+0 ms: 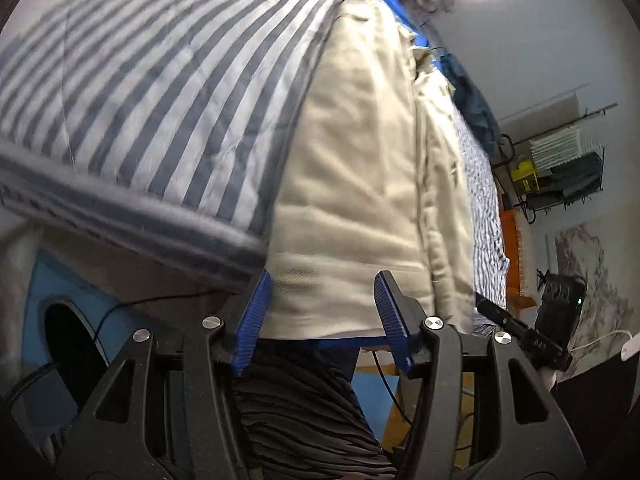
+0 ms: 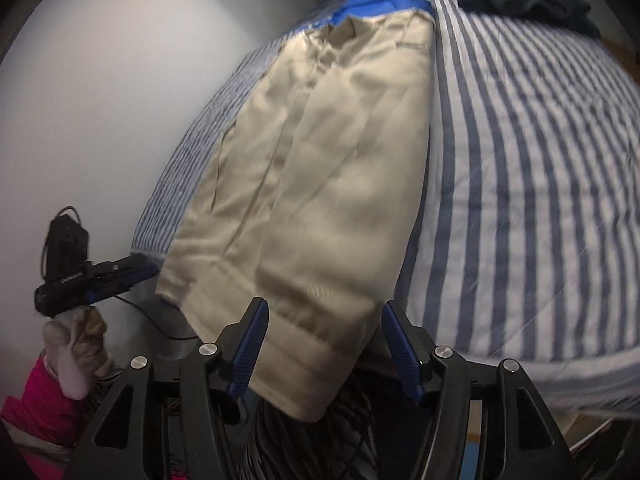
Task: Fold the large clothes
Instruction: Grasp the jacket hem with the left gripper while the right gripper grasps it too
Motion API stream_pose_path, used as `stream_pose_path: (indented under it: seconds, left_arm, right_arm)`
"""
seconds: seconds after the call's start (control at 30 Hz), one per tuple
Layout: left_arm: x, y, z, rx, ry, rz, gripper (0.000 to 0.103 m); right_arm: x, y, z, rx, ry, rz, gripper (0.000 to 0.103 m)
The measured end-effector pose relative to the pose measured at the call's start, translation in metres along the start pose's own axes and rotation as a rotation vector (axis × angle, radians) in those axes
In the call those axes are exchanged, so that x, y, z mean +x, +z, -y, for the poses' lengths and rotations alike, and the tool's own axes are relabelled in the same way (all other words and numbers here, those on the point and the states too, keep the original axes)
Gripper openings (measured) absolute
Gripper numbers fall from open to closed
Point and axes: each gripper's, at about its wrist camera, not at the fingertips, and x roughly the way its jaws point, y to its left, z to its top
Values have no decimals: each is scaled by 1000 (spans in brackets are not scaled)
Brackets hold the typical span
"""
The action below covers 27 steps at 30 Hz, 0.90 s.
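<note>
The tan jacket in the middle is soft matt cloth with small creases; the striped bed cover at right is soft cloth too; the right gripper at the bottom is black matt plastic with ridged blue pads and shiny metal screws.

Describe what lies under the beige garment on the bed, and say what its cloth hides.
Under the beige garment lies the blue-and-white striped bedcover. A blue layer peeks out at its far end. How far that layer reaches underneath is covered by the cloth.
</note>
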Motion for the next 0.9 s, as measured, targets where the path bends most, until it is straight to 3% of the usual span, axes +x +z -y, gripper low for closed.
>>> stream_pose_path:
  seconds: [0.17,0.23,0.27,0.3,0.4,0.47,0.53,0.6,0.67,0.73,0.83,0.9]
  left_arm:
    - [16,4,-5,-16,-18,-31,55]
    - [20,3,-3,0,-6,-31,42]
    - [20,1,-2,20,15,-28,31]
    - [19,0,1,32,25,-22,21]
    - [2,-3,10,43,-9,16,11]
    - [-13,-5,18,70,-25,54,10]
    - [-18,-8,23,100,-6,81,10]
    - [-6,-7,19,109,42,54,10]
    - [13,-7,10,90,88,20,10]
    - [15,-7,6,74,85,17,10]
    - [5,-6,13,104,73,30,10]
    - [4,-8,16,119,78,38,10]
  right_arm:
    - [18,-14,5,20,21,-67,60]
    - [25,-18,7,47,68,-87,55]
    - [28,-19,6,51,67,-90,52]
    - [29,-20,5,44,52,-86,45]
    - [24,-21,2,30,21,-81,20]
    - [8,-19,-1,27,27,-68,15]
    - [-14,-15,-13,-21,10,-37,15]
    - [-15,-14,-24,-72,-27,-30,15]
    - [5,-19,-29,-112,-94,-81,15]
    - [27,-28,-31,-190,-210,-132,16]
    - [13,-27,-32,-205,-214,-125,26]
    - [-11,-24,-37,-221,-210,-68,30]
